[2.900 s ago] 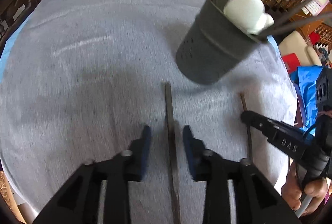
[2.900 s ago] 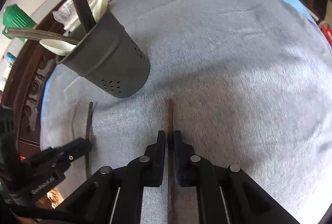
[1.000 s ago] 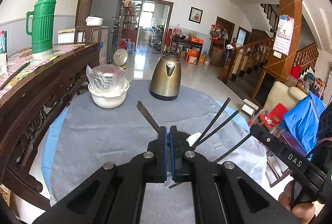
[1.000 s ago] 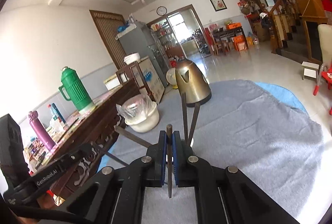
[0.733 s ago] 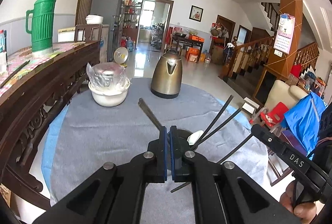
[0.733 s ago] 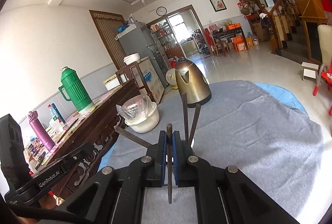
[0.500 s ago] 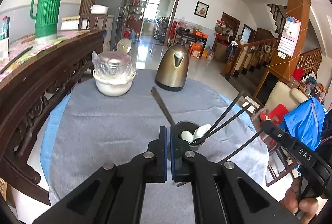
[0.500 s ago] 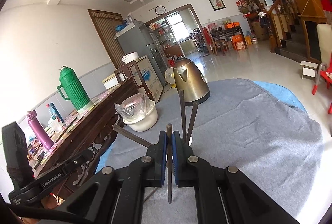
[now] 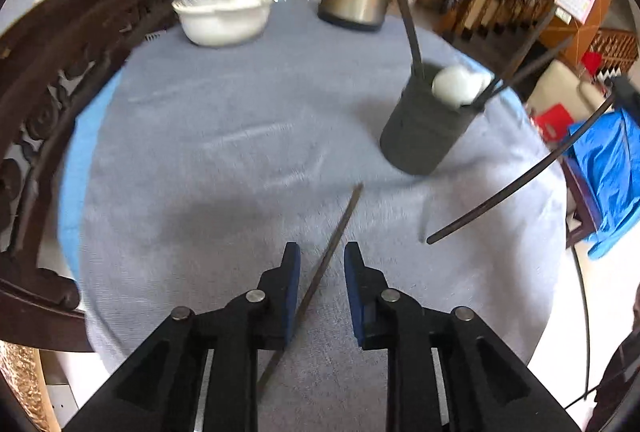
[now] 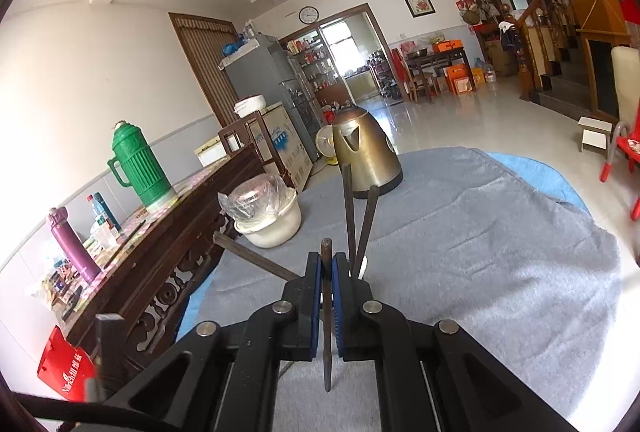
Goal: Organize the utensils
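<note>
The left gripper (image 9: 319, 284) is showing two black fingers with blue pads (image 9: 291, 288) on their inner faces and round silver screws (image 9: 255, 296) at the linkage joints. The right gripper (image 10: 327, 296) is wearing the same black frame, blue pads (image 10: 317, 296) and silver screws (image 10: 282, 307). A thin black cable (image 9: 585, 324) is trailing at the left view's right edge, possibly from the rig.

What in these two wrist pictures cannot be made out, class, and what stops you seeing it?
- Left wrist view: the chopstick between the open fingers has its near end hidden by the gripper; blur hides whether it rests on the cloth.
- Left wrist view: the grey holder is blurred.
- Right wrist view: the holder is hidden behind the right gripper.
</note>
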Available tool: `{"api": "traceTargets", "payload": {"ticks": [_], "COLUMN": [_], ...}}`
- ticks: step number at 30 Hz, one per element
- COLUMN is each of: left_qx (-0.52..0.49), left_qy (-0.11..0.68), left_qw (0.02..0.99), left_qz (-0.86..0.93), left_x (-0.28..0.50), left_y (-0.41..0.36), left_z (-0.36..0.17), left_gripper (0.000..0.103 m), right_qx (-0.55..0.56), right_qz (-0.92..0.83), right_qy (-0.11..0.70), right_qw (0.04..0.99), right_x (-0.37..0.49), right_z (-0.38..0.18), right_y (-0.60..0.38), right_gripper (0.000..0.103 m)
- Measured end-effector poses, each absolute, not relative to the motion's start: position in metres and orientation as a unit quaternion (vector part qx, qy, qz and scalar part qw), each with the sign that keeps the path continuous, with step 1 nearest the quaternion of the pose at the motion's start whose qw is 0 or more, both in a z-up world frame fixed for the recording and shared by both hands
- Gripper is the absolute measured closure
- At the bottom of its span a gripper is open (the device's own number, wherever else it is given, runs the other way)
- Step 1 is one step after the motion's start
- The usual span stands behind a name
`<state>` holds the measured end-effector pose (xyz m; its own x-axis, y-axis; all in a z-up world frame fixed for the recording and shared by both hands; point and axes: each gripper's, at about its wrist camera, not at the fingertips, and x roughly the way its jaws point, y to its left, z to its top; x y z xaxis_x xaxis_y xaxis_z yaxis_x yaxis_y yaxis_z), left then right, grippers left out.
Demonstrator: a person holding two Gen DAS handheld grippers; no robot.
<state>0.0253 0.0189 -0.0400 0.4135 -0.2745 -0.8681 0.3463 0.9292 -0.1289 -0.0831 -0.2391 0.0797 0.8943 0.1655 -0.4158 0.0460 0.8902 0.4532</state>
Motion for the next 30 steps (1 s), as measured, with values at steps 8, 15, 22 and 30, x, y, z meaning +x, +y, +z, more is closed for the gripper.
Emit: {"api": "traceTargets", "payload": {"ticks": [8,15,22,30], "left_qx": [0.079,0.096,0.069,0.102], "left_qy": [0.532,0.552,0.567,0.558], "left_qw": [0.821,0.805,0.796,0.799], "left_qz": [-0.193,-0.195,-0.201,-0.199], "left_x": [0.044,0.053,0.053,0.044], "left_y": [-0.015,-0.031,-0.029,-0.046], "left_z": [-0.069,-0.081,-0.090,-0.087], "left_gripper": [0.072,0.072,0.092,0.092], "right_qx": [0.223,0.229,0.242,0.246], "right_qz": [0.025,0.022,0.022,0.020], "right_qy": [0.227,0.229,0.229,0.233], "right_qw": [0.948,0.946,0.943,0.941], "right_x": [-0.087,-0.088,-0.087,-0.087], "right_z": [0.079,0.076,0.073,0.069], "right_y": [-0.239,-0.246,-0.255,-0.259], "right_gripper": [0.098,0.098,0.098,0.098]}}
